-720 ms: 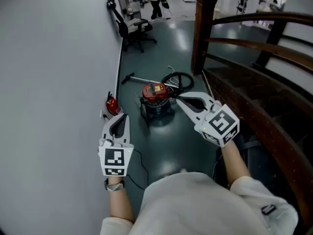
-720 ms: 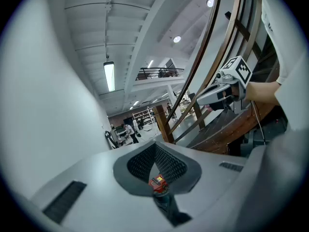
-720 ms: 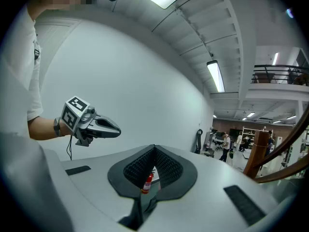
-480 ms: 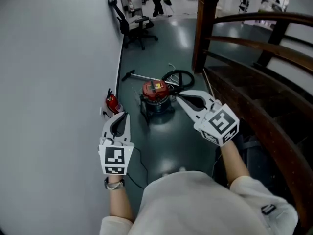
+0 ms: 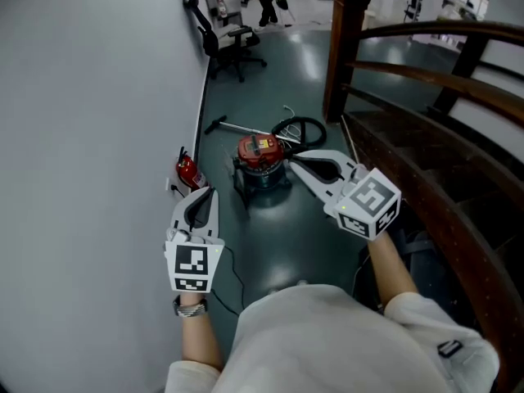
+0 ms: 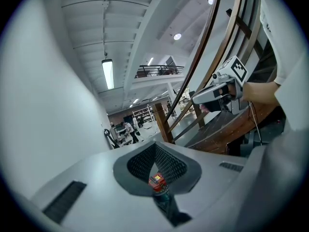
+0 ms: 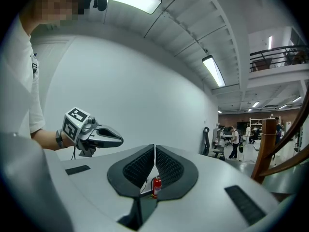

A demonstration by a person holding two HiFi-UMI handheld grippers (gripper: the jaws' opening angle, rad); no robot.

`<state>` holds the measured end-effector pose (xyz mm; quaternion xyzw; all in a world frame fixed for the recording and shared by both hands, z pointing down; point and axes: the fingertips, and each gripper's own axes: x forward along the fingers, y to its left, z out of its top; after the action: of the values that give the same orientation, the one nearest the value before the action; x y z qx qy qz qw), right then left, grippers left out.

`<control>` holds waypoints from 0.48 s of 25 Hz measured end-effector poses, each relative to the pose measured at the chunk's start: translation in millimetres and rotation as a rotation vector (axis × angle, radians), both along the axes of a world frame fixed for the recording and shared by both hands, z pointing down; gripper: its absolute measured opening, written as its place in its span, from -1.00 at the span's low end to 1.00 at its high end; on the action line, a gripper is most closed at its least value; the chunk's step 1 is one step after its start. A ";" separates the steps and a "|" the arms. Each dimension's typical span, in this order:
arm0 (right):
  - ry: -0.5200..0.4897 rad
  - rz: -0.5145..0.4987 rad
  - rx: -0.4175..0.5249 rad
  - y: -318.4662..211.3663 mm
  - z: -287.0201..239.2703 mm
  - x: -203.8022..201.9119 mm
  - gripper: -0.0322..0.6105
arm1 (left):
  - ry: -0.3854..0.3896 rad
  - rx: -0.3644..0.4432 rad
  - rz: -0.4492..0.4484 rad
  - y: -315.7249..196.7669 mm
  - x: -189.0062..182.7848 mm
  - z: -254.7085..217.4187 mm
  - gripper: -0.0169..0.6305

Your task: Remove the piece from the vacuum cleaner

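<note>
**A:** Tongs?

**B:** We read both as pinched together on nothing. The left gripper (image 5: 209, 193) and right gripper (image 5: 295, 160) are held out front, well above the floor (image 5: 286, 236). Nothing is in reach, so there's no reason to open.

**A:** Vacuum cleaner?

**B:** The red-topped vacuum cleaner (image 5: 260, 164) stands on the floor ahead, between the white wall (image 5: 98, 97) and the wooden stair rail (image 5: 426, 35). Its hose (image 5: 300, 128) is coiled behind it and the wand (image 5: 237, 128) lies flat. It's well apart from both grippers.

**A:** Which piece comes off?

**B:** We can't tell. Hose or wand, we'd guess. Removal hasn't begun, so we'd log this as approach.
</note>
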<state>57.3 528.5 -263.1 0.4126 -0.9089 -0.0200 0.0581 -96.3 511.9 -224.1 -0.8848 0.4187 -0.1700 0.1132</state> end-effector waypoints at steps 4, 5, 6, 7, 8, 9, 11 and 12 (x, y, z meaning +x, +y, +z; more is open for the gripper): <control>-0.017 -0.019 0.003 0.5 -0.6 8.4 -0.81 | -0.001 -0.002 -0.008 -0.3 9.5 1.3 -0.94; -0.024 -0.024 0.003 0.7 -0.4 11.5 -0.81 | -0.002 -0.002 -0.011 -0.2 12.6 1.9 -0.94; -0.037 -0.024 0.006 0.8 -0.5 15.8 -0.81 | -0.005 -0.002 -0.012 0.2 16.3 2.8 -0.95; -0.053 -0.018 0.013 0.8 -1.4 21.1 -0.81 | -0.007 -0.002 -0.013 0.9 20.3 4.0 -0.94; -0.070 -0.010 0.020 0.7 -2.6 26.6 -0.81 | -0.009 -0.001 -0.014 1.8 23.9 5.2 -0.95; -0.083 -0.003 0.024 0.2 -3.4 31.6 -0.81 | -0.010 -0.001 -0.017 2.7 26.8 6.4 -0.94; -0.087 0.004 0.018 -0.7 -2.0 38.9 -0.81 | -0.009 -0.001 -0.029 4.5 30.2 7.8 -0.95; -0.083 0.003 0.014 -0.7 -0.8 41.3 -0.81 | -0.007 -0.001 -0.035 5.7 31.3 8.2 -0.95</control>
<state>98.6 527.8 -263.8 0.4149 -0.9097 -0.0090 0.0174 -65.0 517.6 -215.9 -0.8768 0.4337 -0.1755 0.1112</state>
